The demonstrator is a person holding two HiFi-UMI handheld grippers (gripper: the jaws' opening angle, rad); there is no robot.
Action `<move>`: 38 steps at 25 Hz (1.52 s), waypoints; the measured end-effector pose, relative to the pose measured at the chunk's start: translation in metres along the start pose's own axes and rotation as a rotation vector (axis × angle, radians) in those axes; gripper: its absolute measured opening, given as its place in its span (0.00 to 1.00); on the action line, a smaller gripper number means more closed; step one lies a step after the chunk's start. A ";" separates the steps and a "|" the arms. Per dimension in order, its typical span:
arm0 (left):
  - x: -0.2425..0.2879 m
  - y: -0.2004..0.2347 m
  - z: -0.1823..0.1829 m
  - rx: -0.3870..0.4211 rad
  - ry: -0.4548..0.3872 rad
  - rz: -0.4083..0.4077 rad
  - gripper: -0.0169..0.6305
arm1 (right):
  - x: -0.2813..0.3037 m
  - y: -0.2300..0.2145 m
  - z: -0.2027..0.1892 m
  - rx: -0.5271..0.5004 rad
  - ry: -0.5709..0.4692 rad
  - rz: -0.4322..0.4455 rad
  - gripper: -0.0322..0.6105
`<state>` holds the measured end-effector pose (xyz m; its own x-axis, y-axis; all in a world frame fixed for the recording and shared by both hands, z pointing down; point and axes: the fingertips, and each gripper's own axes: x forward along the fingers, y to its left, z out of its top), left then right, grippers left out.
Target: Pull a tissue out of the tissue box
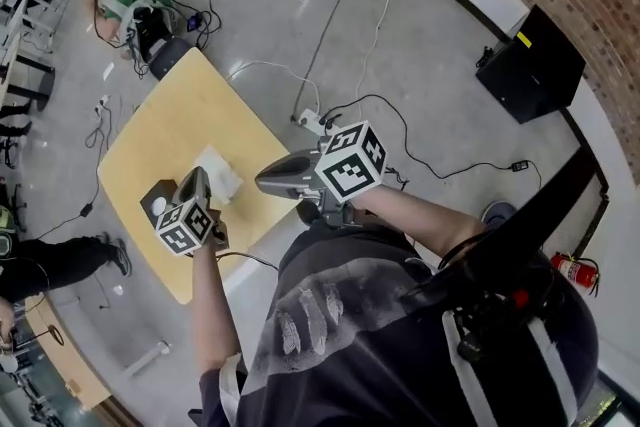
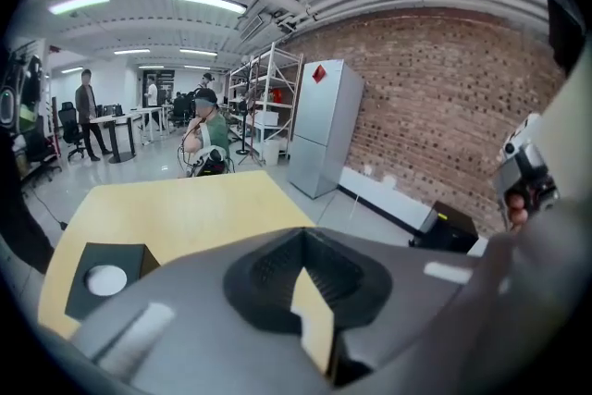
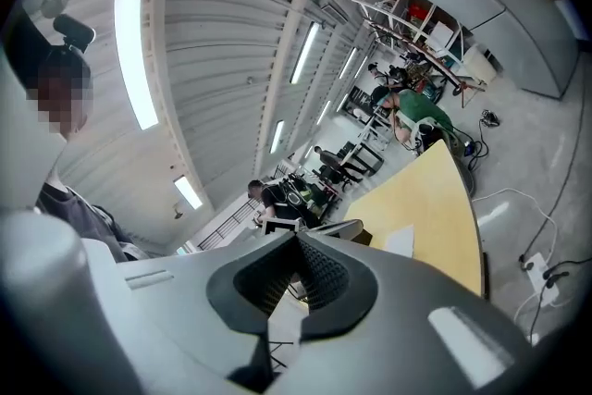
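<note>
Head view: one yellow table (image 1: 150, 130), one black tissue box (image 1: 153, 199), one loose white tissue (image 1: 220, 177), two grippers. The left gripper (image 1: 200, 177) is over the table by the tissue, jaws together, only tabletop showing through the gap behind the tips. The right gripper (image 1: 262, 183) is off the table's near corner, jaws together on nothing. The box sits close to the table's near-left edge, and the tissue lies flat near the middle, apart from the box. The bare yellow top runs on beyond both. Cables (image 1: 330, 45) trail over the floor past the far edge. Each marker cube (image 1: 352, 161) shows black-and-white squares only. The grey cabinet (image 2: 324, 129) has a red diamond label, too small to read.
</note>
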<state>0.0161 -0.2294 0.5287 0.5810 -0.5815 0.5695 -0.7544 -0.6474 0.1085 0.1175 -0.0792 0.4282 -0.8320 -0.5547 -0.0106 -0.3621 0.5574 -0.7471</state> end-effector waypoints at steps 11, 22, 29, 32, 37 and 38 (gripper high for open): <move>-0.081 -0.088 0.036 0.021 -0.204 -0.010 0.03 | -0.027 0.019 -0.011 0.066 -0.005 0.119 0.05; -0.144 -0.101 0.007 -0.026 -0.235 -0.007 0.03 | 0.015 0.036 -0.038 0.092 0.098 0.178 0.05; -0.183 -0.076 0.003 -0.054 -0.309 0.009 0.03 | 0.061 0.060 -0.039 0.031 0.136 0.203 0.05; -0.200 -0.066 -0.002 -0.057 -0.325 0.000 0.03 | 0.075 0.077 -0.044 0.006 0.140 0.202 0.05; -0.234 -0.048 -0.010 -0.072 -0.368 -0.015 0.03 | 0.098 0.106 -0.059 -0.022 0.147 0.200 0.05; -0.240 -0.045 -0.011 -0.076 -0.376 -0.020 0.03 | 0.102 0.111 -0.063 -0.027 0.153 0.196 0.05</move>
<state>-0.0929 -0.0548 0.3961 0.6567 -0.7185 0.2292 -0.7541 -0.6302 0.1848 -0.0344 -0.0351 0.3862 -0.9405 -0.3359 -0.0513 -0.1971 0.6625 -0.7227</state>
